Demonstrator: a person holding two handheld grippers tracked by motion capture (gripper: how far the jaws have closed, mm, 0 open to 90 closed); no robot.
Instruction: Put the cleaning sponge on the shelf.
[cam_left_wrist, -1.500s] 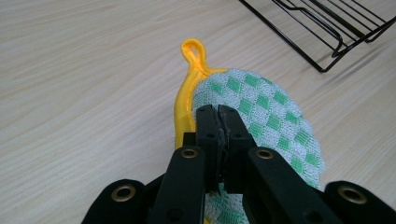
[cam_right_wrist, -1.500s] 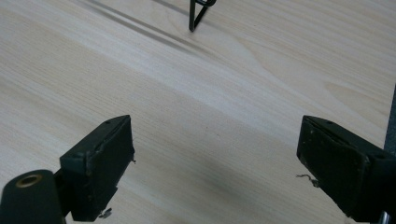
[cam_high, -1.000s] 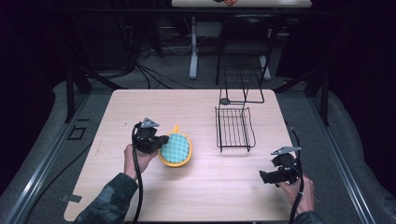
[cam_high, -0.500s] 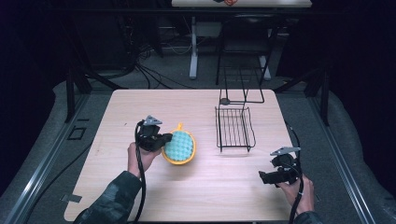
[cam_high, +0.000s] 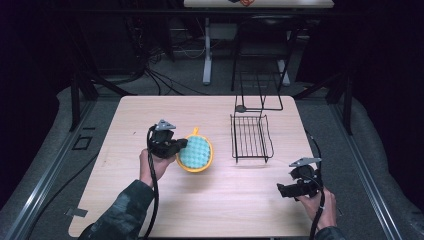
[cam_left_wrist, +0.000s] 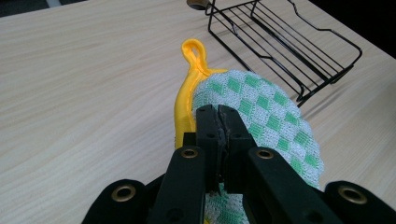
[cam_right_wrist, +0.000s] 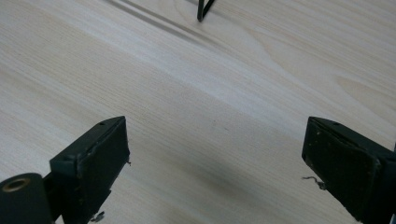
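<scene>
Table: pale wood tabletop (cam_high: 150, 210) in a dark room, with grey floor and black stands behind it.
Left gripper: the left gripper (cam_left_wrist: 218, 114) is pinched tight on a pot holder (cam_left_wrist: 261, 105), its two black jaws pressed together over the checked cloth.
Pot holder: green-and-white checked face with a yellow border; its yellow loop (cam_left_wrist: 194, 50) points away beyond the jaw tips. From the high view it sits just right of the left gripper (cam_high: 181, 145), its far end over the wood.
Wire rack: a black wire rack (cam_high: 251, 137) stands ahead and right of the held cloth, apart from it.
Right gripper: the right gripper (cam_right_wrist: 215, 154) hangs low over bare wood with jaws spread wide, gripping nothing; the rack's foot (cam_right_wrist: 204, 10) lies well ahead.
</scene>
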